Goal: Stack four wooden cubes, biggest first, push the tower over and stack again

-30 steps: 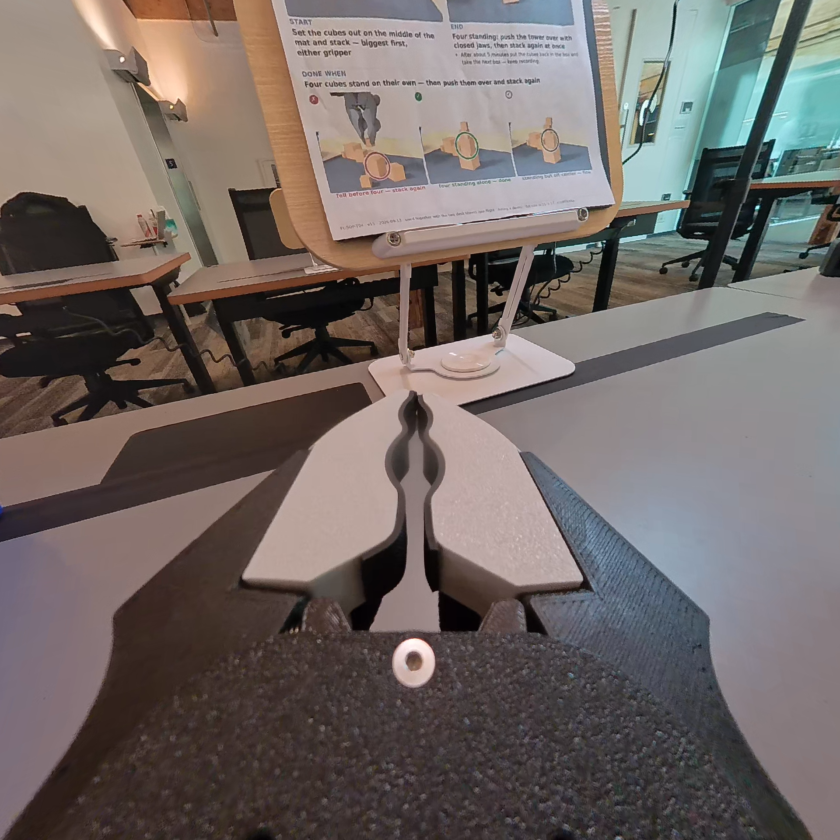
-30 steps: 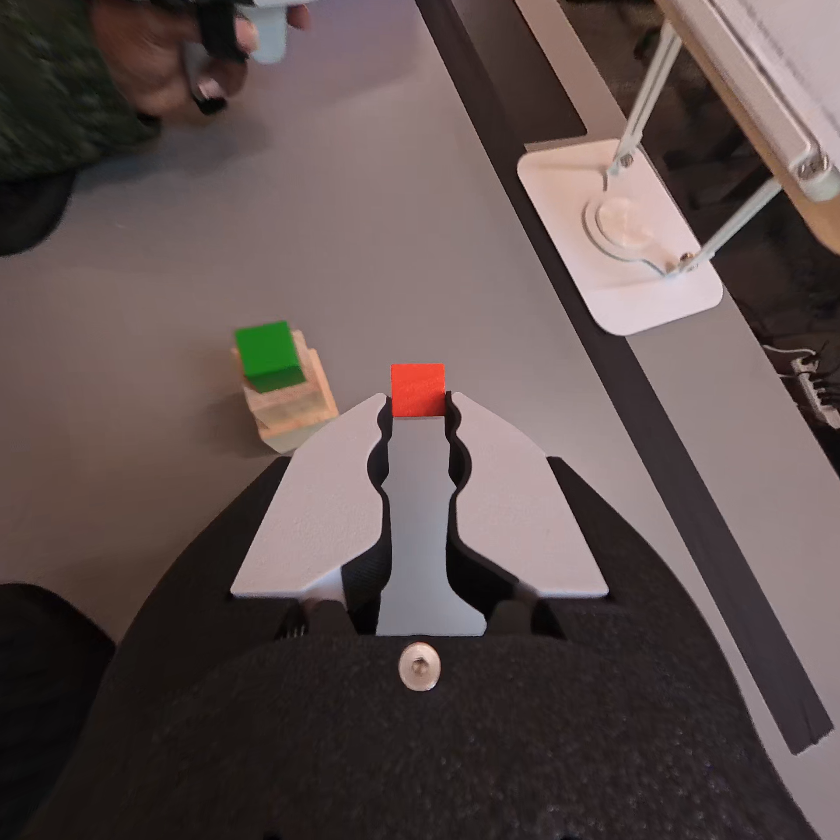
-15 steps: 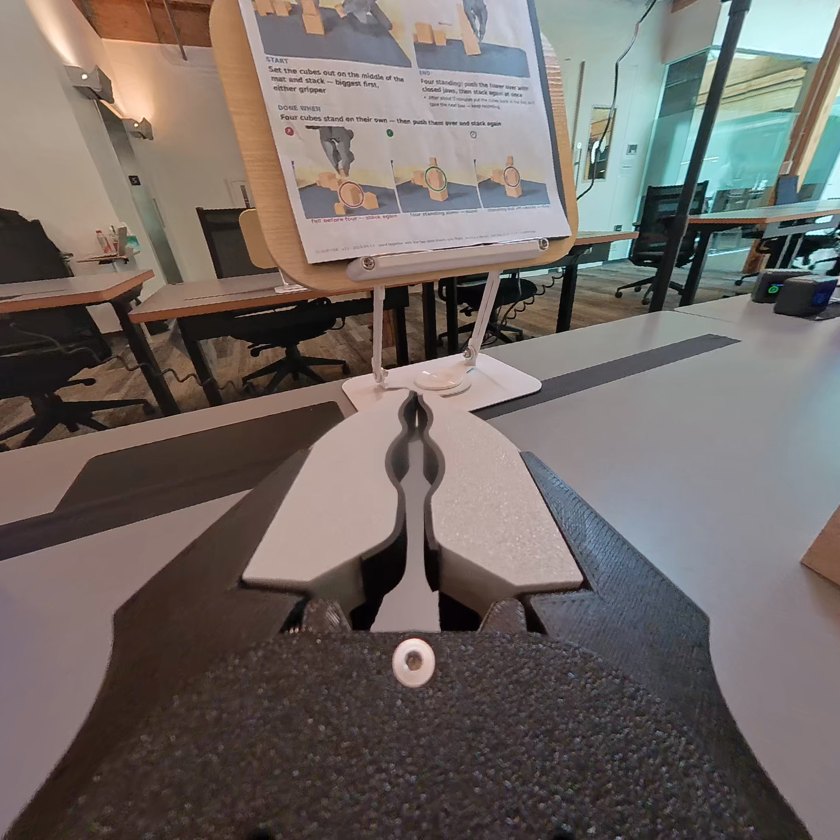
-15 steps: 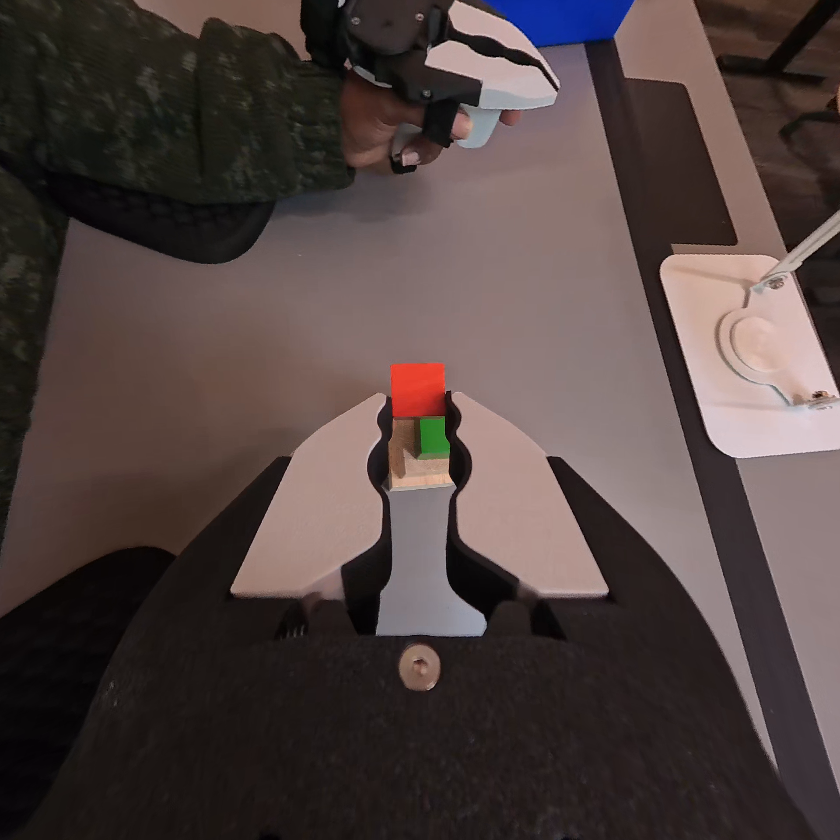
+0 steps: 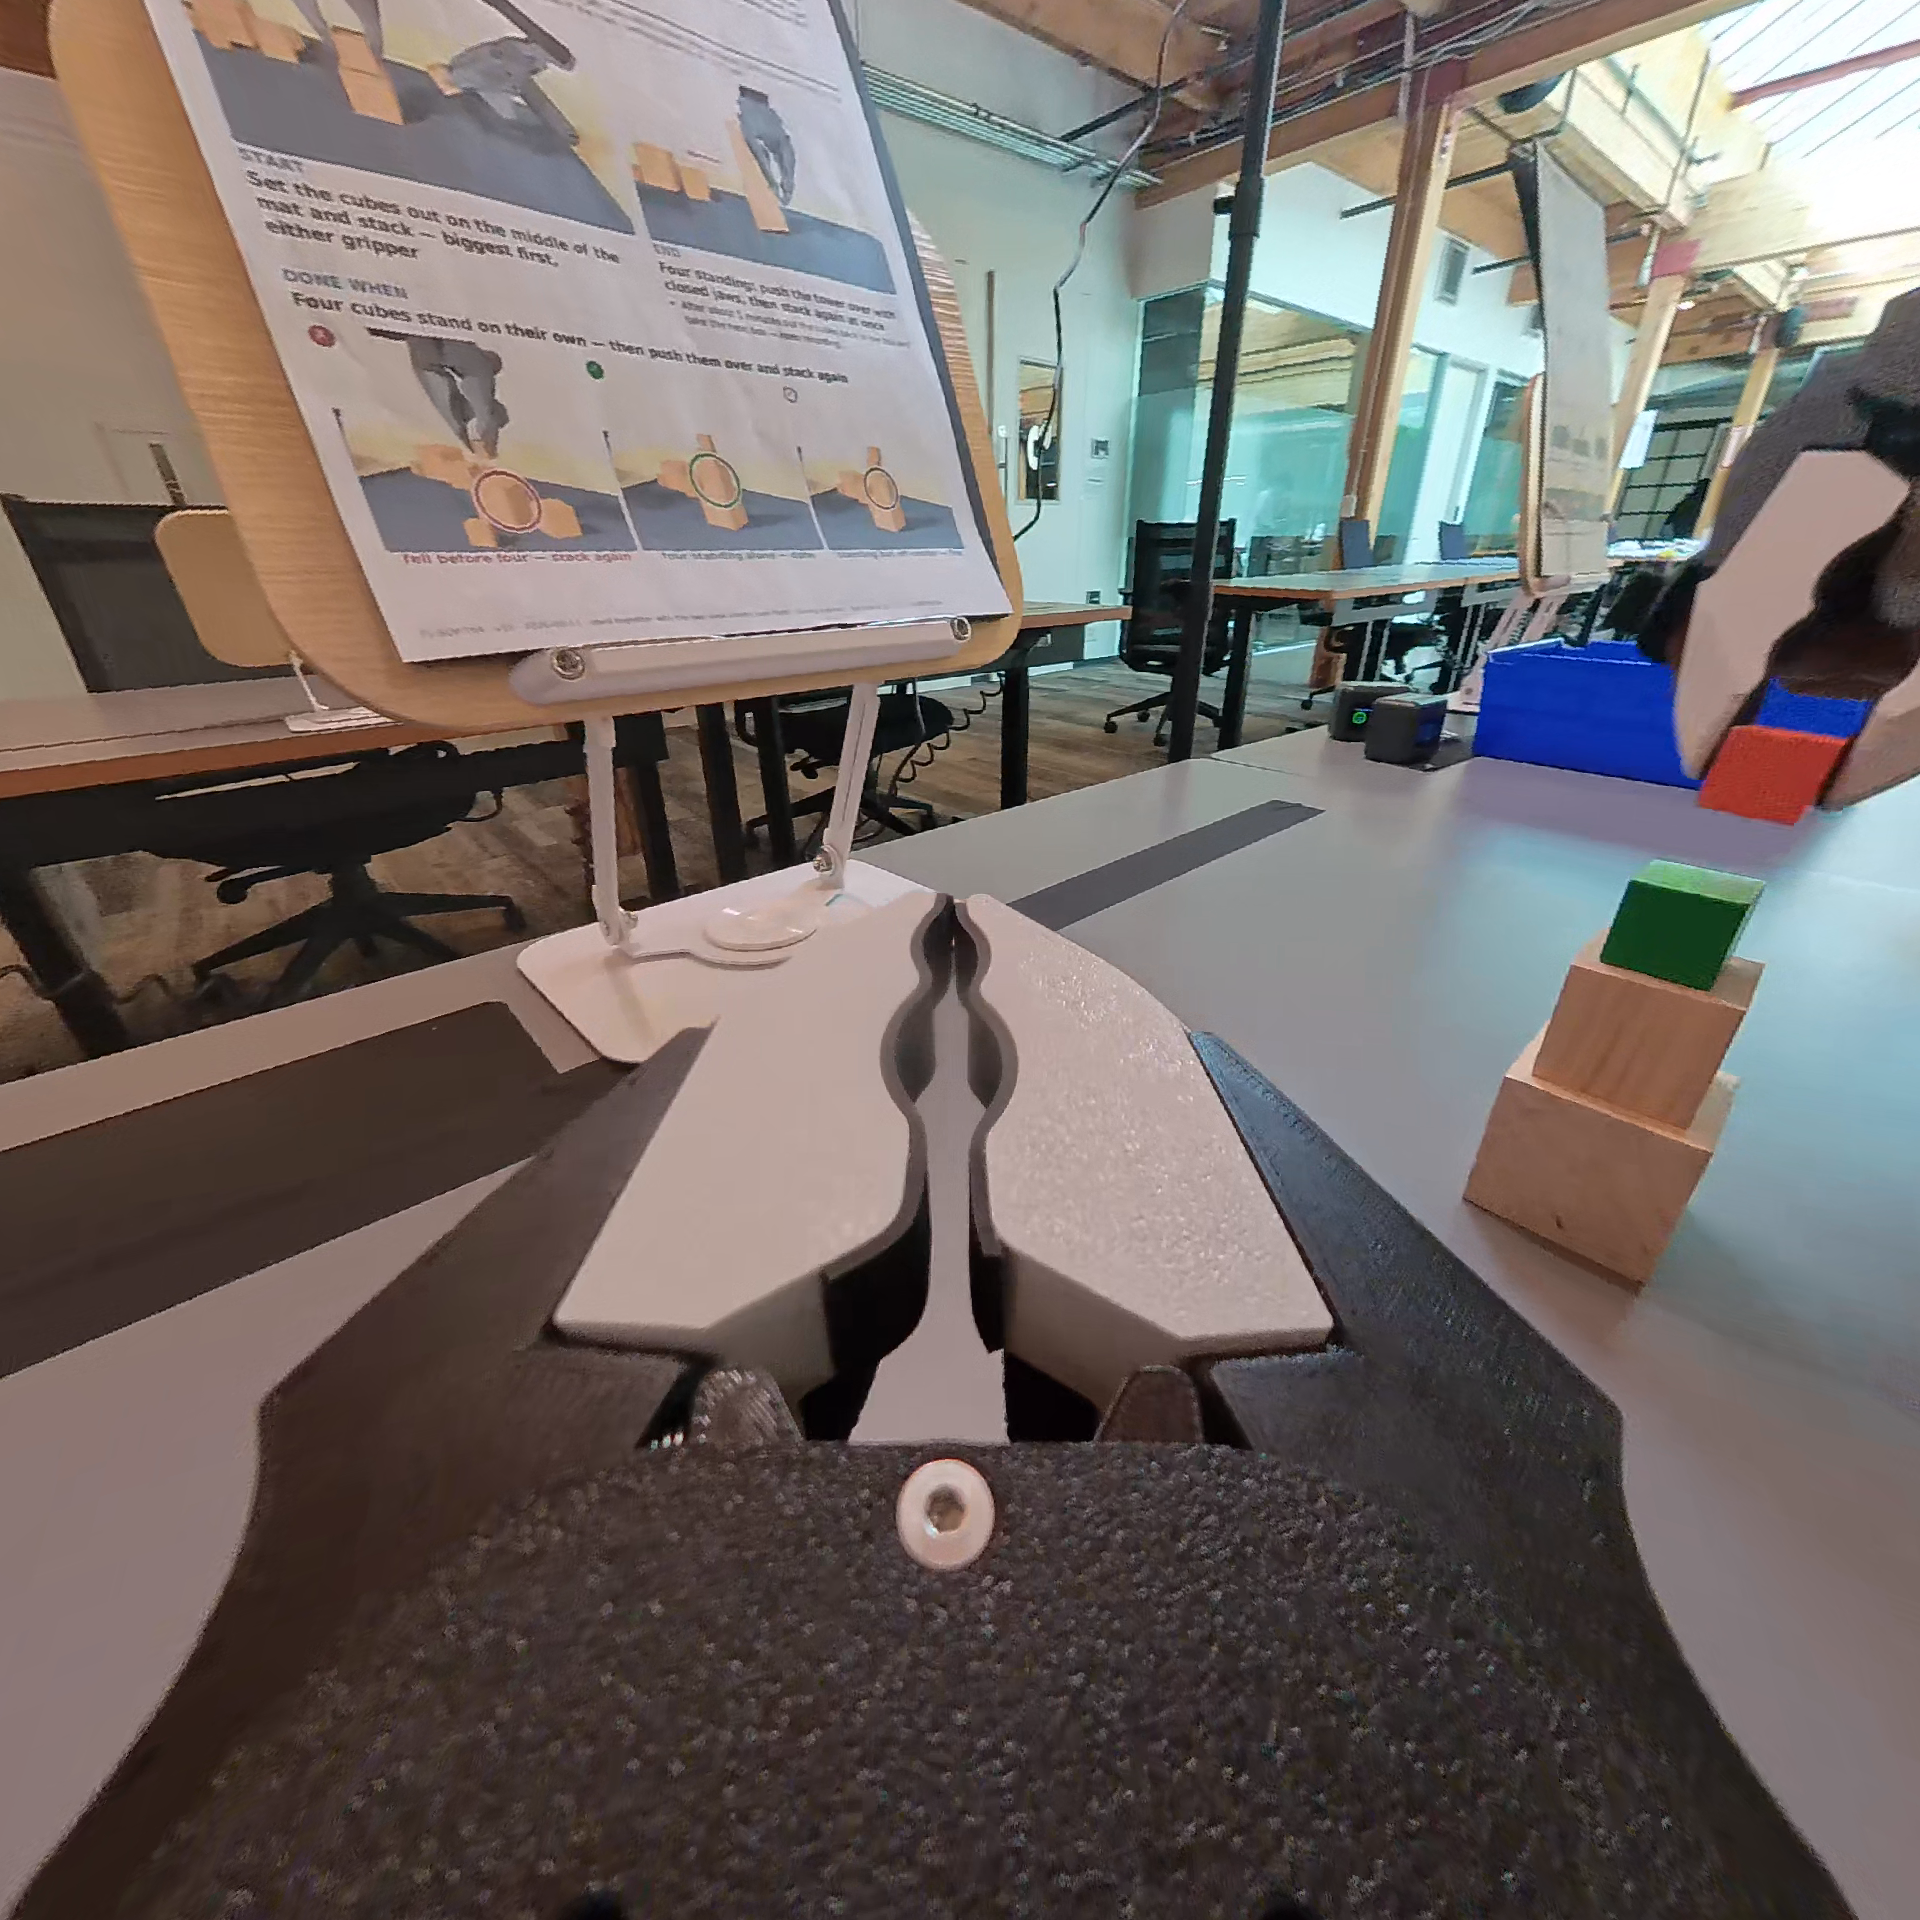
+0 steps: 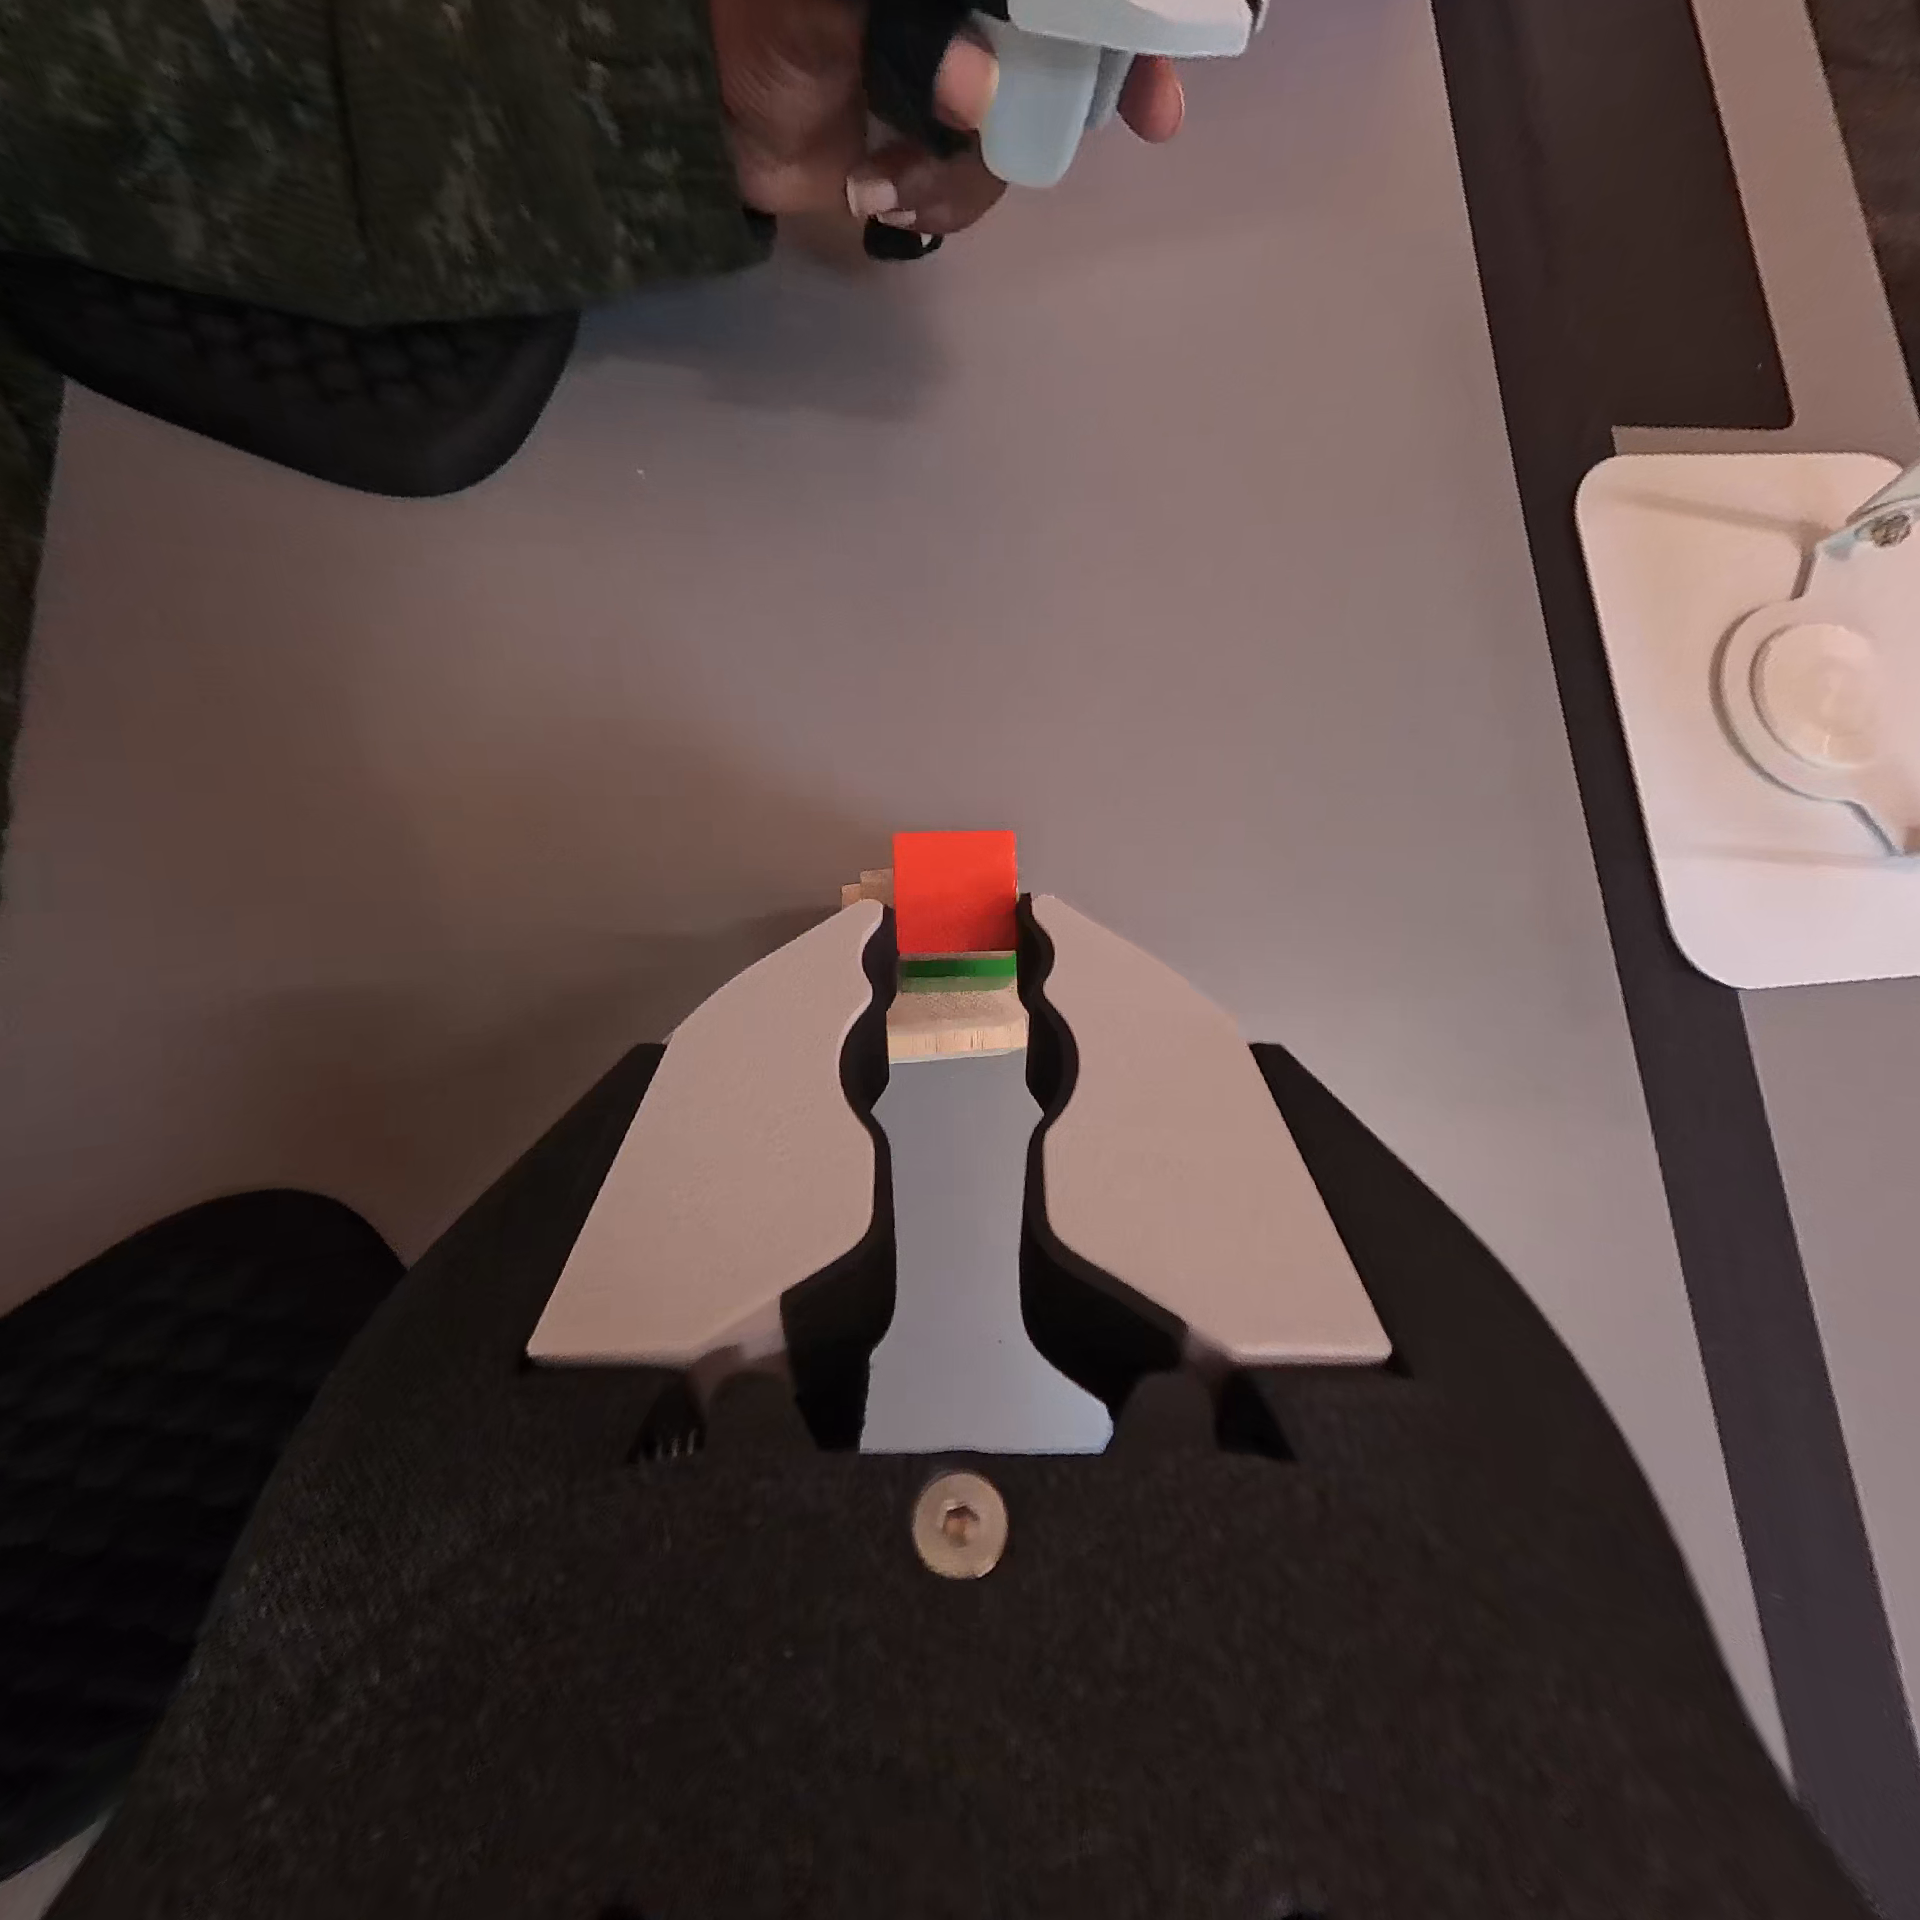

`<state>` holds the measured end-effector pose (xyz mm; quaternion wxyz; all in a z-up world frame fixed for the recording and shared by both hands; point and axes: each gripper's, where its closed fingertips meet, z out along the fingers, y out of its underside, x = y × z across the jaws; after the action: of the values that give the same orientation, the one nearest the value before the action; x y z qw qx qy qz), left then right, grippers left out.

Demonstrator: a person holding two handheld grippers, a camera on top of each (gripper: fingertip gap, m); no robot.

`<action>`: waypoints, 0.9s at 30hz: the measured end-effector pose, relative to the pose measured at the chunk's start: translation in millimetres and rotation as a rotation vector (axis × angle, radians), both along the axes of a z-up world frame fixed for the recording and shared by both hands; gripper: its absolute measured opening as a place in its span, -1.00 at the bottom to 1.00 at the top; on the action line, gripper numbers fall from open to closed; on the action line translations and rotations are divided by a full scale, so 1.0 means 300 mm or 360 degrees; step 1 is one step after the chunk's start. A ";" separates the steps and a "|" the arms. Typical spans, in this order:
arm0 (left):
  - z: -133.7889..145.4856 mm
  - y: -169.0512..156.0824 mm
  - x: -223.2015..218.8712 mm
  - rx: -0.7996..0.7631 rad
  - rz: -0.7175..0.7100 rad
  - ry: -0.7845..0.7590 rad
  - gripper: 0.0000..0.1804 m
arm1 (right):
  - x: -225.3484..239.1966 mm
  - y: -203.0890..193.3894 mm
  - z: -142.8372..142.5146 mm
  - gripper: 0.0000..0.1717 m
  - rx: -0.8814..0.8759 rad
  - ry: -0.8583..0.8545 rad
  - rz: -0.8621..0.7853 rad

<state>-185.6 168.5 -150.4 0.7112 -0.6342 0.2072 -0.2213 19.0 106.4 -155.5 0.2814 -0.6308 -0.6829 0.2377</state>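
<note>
Fingers [image 6: 868, 925] of right gripper [image 6: 954, 914] pinch red cube [image 6: 951, 888] above green cube [image 5: 1678, 925].

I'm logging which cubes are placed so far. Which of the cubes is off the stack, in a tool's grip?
The red cube, pinched between the right tool's fingertips above the stack. The green cube rests on two stacked wooden cubes, untouched.
</note>
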 end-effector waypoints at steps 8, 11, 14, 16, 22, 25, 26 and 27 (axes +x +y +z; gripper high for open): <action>-0.017 0.001 0.017 -0.0032 -0.0031 0.0026 -1.00 | -0.001 0.007 -0.036 -0.74 -0.0013 -0.0015 -0.0002; -0.018 0.003 0.016 -0.0034 -0.0023 0.0032 -1.00 | -0.004 0.008 -0.042 -0.74 -0.0020 -0.0029 -0.0006; -0.018 0.005 0.014 -0.0035 -0.0019 0.0031 -1.00 | -0.005 0.008 -0.047 -0.74 -0.0028 -0.0037 -0.0008; -0.018 0.004 0.014 -0.0034 -0.0020 0.0031 -1.00 | -0.004 0.010 -0.052 -0.74 -0.0030 -0.0043 -0.0016; -0.019 0.005 0.015 -0.0035 -0.0019 0.0036 -1.00 | -0.009 0.010 -0.059 -0.74 -0.0036 -0.0031 -0.0022; -0.020 0.005 0.016 -0.0035 -0.0019 0.0042 -1.00 | -0.011 0.011 -0.063 -0.74 -0.0030 -0.0031 -0.0026; -0.021 0.005 0.017 -0.0034 -0.0019 0.0046 -1.00 | -0.011 0.011 -0.064 -0.74 -0.0027 -0.0031 -0.0026; -0.021 0.005 0.017 -0.0034 -0.0019 0.0048 -1.00 | -0.011 0.011 -0.064 -0.74 -0.0026 -0.0029 -0.0025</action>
<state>-180.5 170.0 -156.8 0.6998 -0.6439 0.2193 -0.2180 15.7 109.7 -174.9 0.2717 -0.6406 -0.6785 0.2353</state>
